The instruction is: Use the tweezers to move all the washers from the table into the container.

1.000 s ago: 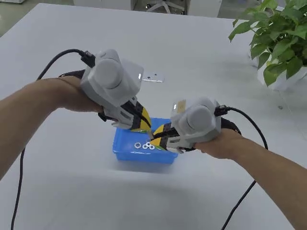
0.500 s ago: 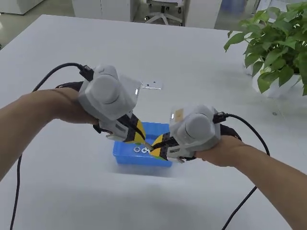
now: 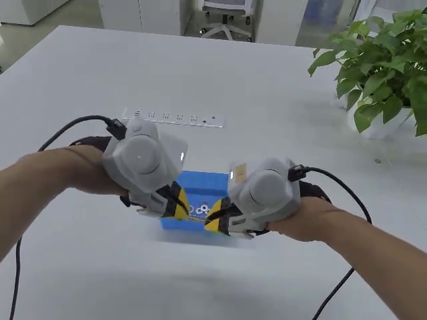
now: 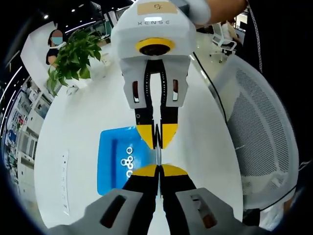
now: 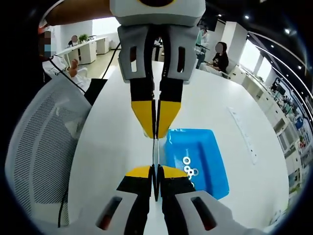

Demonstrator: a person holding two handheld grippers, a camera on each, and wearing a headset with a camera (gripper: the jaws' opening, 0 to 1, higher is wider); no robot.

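Tweezers are pinched from both ends right now. In the left gripper view the left gripper comes up from the bottom middle with its yellow-tipped jaws closed tight on the thin metal strip. The right gripper comes down from the top of the frame, and its jaws are pressed together on the other end of the same strip. So the two sit nose to nose, with just a sliver of tweezers showing between them.

Same story from the other side. In the right gripper view the right gripper is at the bottom centre and the left gripper hangs above it, both clamped on the tweezers.

The washers are a small cluster of silver rings lying inside the blue container, left of centre in that frame. In the right gripper view the washers and container land right of centre.

In the head view the grippers meet over the near edge of the container in mid frame, left gripper and right gripper. The washers are just peeking out between them. The tweezers are too thin to make out properly there.

Everything sits on a white table. A power strip lies above the container, and there's a potted plant in the upper right corner.
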